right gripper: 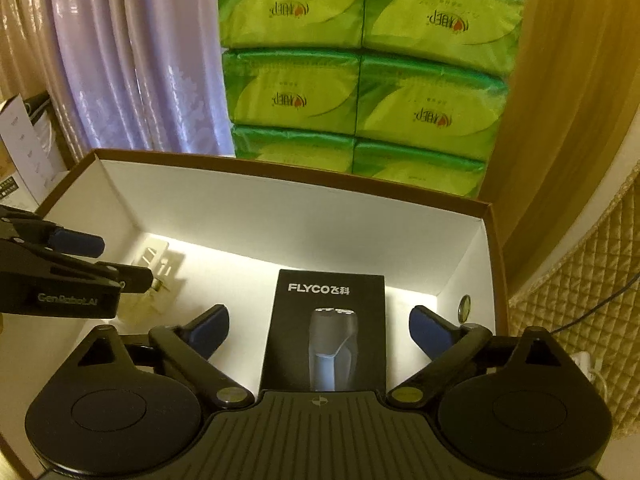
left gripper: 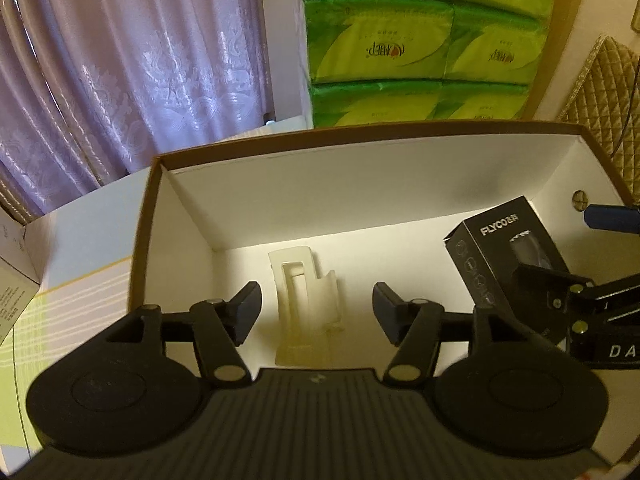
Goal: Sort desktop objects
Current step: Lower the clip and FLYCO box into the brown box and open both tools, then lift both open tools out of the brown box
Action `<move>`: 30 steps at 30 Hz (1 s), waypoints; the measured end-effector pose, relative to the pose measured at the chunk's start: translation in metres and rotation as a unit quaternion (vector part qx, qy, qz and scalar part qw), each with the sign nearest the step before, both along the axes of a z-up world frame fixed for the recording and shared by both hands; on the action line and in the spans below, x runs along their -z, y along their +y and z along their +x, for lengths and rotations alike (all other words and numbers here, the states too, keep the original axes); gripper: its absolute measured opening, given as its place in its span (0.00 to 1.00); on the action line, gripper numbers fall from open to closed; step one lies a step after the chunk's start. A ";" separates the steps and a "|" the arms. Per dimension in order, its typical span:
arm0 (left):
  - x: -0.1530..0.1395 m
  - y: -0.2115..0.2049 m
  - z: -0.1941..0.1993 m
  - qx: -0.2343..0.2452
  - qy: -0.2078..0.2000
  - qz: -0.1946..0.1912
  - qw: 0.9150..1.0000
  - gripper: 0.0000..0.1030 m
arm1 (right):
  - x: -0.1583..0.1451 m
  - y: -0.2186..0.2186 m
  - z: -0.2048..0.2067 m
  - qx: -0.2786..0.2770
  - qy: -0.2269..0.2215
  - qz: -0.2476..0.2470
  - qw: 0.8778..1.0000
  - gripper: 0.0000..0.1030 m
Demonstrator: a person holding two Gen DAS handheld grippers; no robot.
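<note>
A black FLYCO shaver box (right gripper: 328,328) sits inside an open cardboard box with white walls (right gripper: 280,216) and a brown rim (left gripper: 360,132). My right gripper (right gripper: 320,330) is open, one finger on each side of the shaver box and apart from it. A cream plastic holder (left gripper: 306,304) lies on the cardboard box floor to the left. My left gripper (left gripper: 318,312) hangs open over it, its fingers clear of it. In the left wrist view the shaver box (left gripper: 500,256) and the right gripper (left gripper: 554,246) show at the right. The right wrist view shows the left gripper (right gripper: 126,262) and the holder (right gripper: 156,280).
Stacked green tissue packs (right gripper: 360,80) stand right behind the cardboard box. A lilac curtain (left gripper: 120,80) hangs at the back left. A white carton (left gripper: 16,264) lies left of the box, with a gold quilted cover (right gripper: 580,280) on the right.
</note>
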State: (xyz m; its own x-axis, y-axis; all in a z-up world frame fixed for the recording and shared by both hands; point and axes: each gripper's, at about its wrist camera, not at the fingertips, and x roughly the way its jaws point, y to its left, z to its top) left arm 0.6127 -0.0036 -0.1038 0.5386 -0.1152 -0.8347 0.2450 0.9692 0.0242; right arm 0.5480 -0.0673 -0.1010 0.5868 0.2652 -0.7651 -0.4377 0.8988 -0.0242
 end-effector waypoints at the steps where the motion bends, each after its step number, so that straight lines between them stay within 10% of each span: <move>1: -0.002 0.000 -0.002 0.000 -0.001 -0.002 1.000 0.56 | -0.001 -0.001 -0.001 0.001 0.001 0.002 1.000 0.93; 30: -0.079 0.018 -0.137 -0.021 -0.064 -0.043 0.997 0.82 | -0.068 -0.054 -0.109 0.028 -0.012 0.089 0.996 0.98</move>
